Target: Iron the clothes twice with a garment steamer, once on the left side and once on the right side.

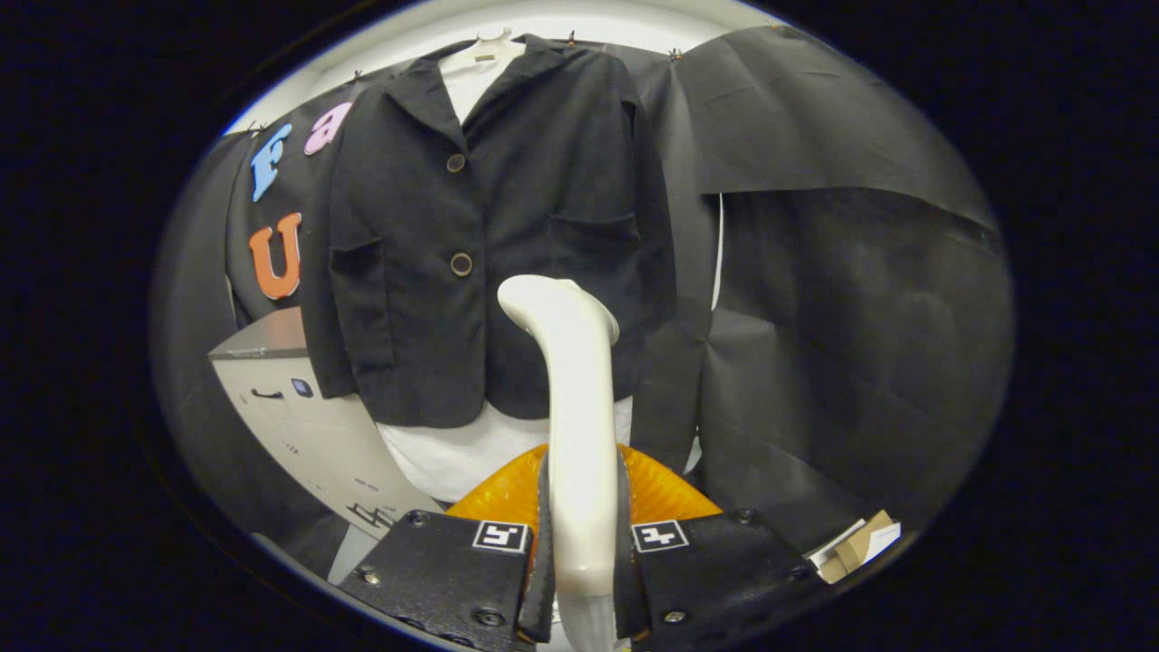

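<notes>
Jaws are clamped tight on the white garment steamer (575, 426), gripper (579, 552) holding its handle upright, head just short of the black jacket (489, 235) on a white mannequin (471, 453). Black cloth walls all round, grey cabinet (290, 417) left, small cardboard box (860, 543) near right.

Open room lies between the steamer (579, 398) and jacket (489, 226); a cabinet (299, 426) crowds the left.
</notes>
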### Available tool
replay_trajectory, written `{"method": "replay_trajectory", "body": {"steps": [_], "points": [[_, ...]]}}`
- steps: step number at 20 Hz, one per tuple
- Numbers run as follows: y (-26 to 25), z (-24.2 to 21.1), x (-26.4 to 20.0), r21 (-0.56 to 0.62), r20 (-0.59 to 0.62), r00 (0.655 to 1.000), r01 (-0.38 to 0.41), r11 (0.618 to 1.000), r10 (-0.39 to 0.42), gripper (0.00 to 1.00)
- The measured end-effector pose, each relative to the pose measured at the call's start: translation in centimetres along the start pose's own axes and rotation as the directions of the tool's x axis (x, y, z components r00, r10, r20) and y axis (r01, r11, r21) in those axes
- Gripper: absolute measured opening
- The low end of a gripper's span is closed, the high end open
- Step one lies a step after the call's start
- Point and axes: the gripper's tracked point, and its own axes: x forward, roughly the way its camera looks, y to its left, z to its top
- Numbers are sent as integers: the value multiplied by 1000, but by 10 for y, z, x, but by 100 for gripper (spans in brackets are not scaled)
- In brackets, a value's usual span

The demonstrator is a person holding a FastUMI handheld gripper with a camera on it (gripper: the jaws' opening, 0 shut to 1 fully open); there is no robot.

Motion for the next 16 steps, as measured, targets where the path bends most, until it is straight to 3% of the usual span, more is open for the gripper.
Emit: {"method": "replay_trajectory", "body": {"steps": [9, 16], "points": [[8, -60, -11, -2, -102, 993, 54, 999, -54, 29], [34, -40, -72, 22, -36, 999, 41, 999, -40, 29]]}}
